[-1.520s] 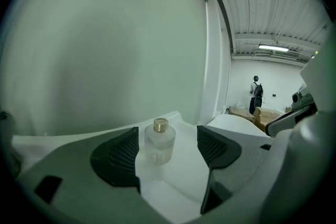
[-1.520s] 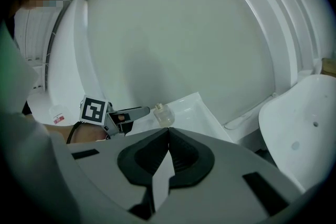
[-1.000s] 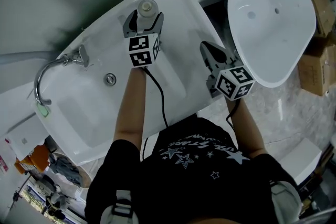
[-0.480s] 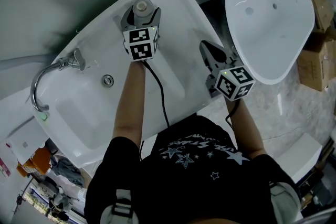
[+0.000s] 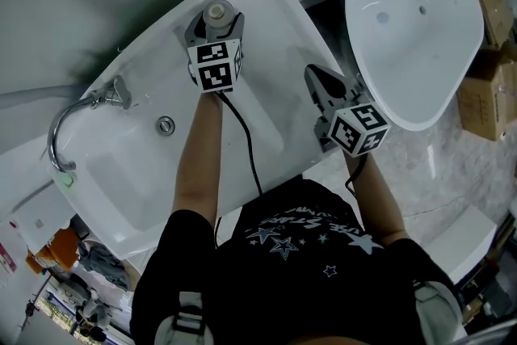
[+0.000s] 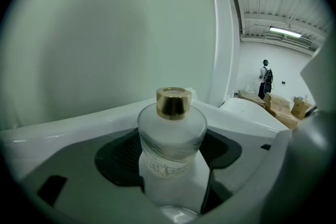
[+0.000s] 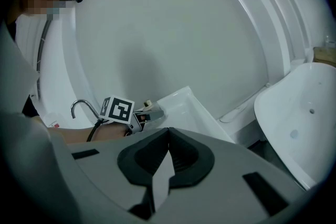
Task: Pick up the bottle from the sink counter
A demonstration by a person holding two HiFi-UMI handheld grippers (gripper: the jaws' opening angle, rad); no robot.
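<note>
- Bottle [image 6: 172,144]: being held upright at the back corner of the sink counter [image 5: 271,32].
- Left gripper [image 5: 216,24]: being clamped on the bottle's sides, apparently for lifting.
- Right gripper [image 5: 319,81]: being held aside, jaws together, empty.

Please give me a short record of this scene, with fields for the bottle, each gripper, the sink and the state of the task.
bottle: frosted bottle with a gold cap, upright at the far corner of the sink counter
left gripper: left gripper has one jaw on each side of the bottle, pads against its body
right gripper: right gripper has its jaws together with nothing between them, near the counter's right edge
sink: faucet at the left, drain in the basin
task state: bottle gripped; cannot tell whether it is lifted
</note>
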